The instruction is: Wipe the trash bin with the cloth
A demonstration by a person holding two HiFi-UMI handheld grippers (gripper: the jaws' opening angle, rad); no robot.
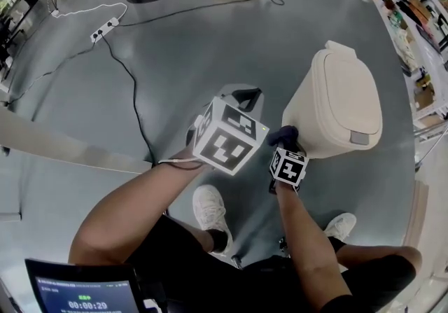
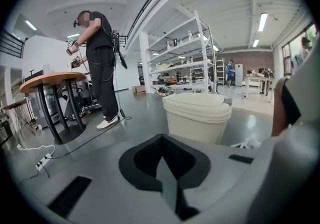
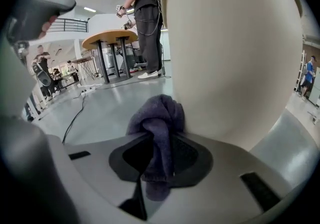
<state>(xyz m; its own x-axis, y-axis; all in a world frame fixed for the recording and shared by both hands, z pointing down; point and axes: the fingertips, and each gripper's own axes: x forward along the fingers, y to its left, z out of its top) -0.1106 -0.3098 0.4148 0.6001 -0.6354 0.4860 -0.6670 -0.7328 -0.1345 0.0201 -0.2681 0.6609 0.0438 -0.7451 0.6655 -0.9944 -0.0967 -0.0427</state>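
My right gripper [image 1: 284, 145] squeezes the dark cloth [image 3: 159, 118] against the side of the trash bin [image 1: 343, 101] on the floor, my left gripper [image 2: 167, 170] is closed on nothing, and I think most wiping is left to do

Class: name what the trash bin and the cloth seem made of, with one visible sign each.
The trash bin looks like moulded plastic: cream, smooth, softly glossy. The cloth seems terry or microfibre: dark greyish purple, fuzzy nap, limp folds.
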